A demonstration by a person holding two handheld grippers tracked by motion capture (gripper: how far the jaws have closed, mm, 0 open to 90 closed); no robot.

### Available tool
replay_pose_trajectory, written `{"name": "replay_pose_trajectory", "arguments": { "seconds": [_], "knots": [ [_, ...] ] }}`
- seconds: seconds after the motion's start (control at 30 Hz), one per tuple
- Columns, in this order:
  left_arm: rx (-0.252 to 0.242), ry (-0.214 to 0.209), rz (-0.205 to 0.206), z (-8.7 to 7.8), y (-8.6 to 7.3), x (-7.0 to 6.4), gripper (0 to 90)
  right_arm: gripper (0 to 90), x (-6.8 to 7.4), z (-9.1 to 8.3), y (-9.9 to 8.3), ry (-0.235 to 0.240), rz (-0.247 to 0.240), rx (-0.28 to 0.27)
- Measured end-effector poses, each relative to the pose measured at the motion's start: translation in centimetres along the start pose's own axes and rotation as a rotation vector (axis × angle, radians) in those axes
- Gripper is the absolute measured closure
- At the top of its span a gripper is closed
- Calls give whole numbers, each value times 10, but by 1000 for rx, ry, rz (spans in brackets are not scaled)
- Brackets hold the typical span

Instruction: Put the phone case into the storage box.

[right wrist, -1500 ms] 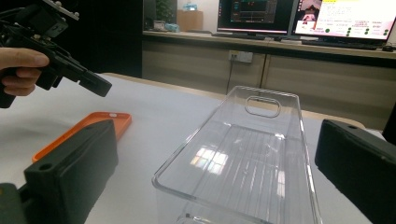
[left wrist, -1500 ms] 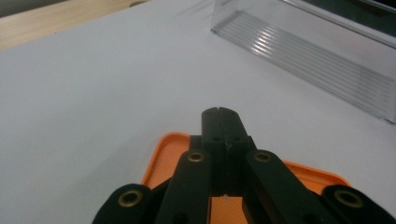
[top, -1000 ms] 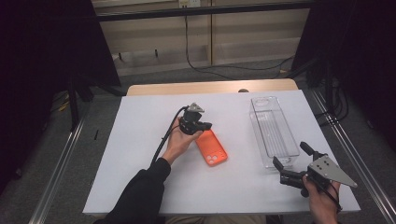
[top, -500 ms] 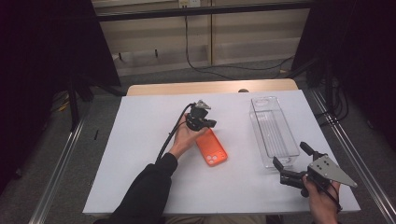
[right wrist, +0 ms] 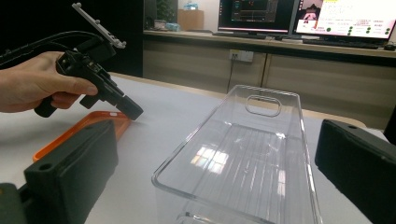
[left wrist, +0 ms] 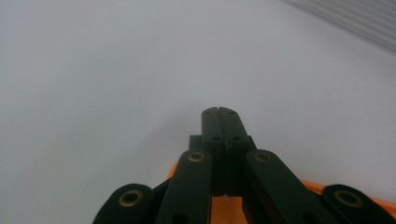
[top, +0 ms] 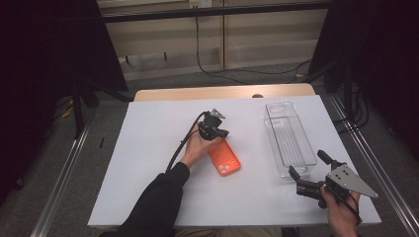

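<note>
Orange phone case, flat on the bench

We see the orange phone case (top: 225, 157) lying flat near the bench's (top: 148, 148) middle, camera cutout toward the near edge, its long axis running slantwise; we see its far end touched by the left tool (top: 221, 133).

One orange phone case (top: 225, 157) is counted on the white table (top: 148, 163). One clear plastic bin (top: 289, 138) is seen there as well. Two grippers are held: the left gripper (top: 221, 132) and the right gripper (top: 307, 172). Two hands are counted, and two monitors (right wrist: 299, 14) are seen in the right gripper view.
</note>
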State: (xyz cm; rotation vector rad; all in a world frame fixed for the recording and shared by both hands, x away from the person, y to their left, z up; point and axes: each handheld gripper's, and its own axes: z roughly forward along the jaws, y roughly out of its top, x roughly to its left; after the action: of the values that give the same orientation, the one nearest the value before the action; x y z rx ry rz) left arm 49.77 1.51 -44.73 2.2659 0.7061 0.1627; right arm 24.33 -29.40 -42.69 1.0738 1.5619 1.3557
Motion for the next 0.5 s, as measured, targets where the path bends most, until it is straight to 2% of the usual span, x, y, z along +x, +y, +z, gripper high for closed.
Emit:
{"name": "replay_pose_trajectory", "arguments": {
  "seconds": [0.1,0.27,0.5],
  "knots": [
    [4,28,8,-1,0,-1,900,0,0,0,0,4,-1,1],
    [21,24,18,-3,0,1,900,0,0,0,0,2,1,-1],
    [9,24,6,-6,-5,2,900,0,0,0,0,2,-1,2]
  ]
}}
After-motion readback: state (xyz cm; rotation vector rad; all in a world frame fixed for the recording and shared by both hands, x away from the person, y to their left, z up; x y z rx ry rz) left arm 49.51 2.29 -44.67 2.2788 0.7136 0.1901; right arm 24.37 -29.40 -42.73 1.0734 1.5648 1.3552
